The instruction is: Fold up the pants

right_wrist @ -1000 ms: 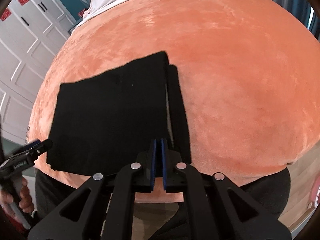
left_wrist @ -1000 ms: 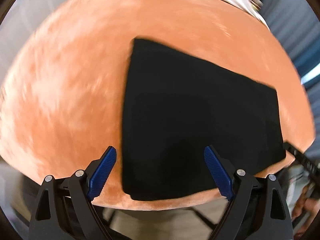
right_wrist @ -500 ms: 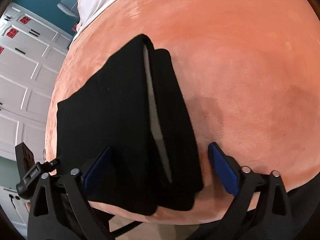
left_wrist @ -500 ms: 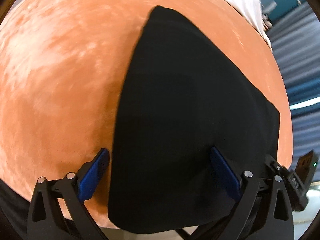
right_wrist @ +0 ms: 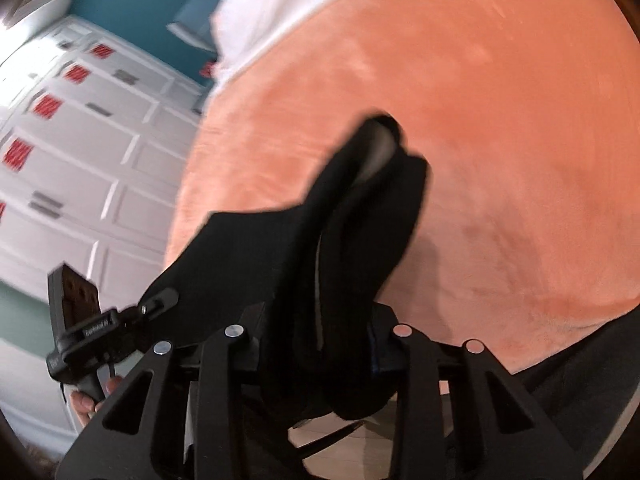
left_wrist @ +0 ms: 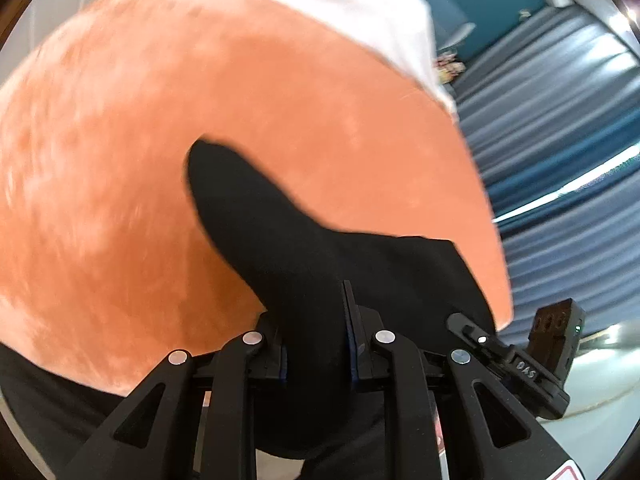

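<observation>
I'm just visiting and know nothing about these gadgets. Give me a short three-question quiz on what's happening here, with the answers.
1. True or false: both grippers are closed on the black pants.
2. What colour is the soft surface under the pants?
   A. orange
   B. green
   C. grey
3. What lies at the far end of that surface?

Key
1. True. The left gripper and the right gripper have each just been closing, and each now pinches the fabric.
2. A.
3. A white cloth.
</observation>
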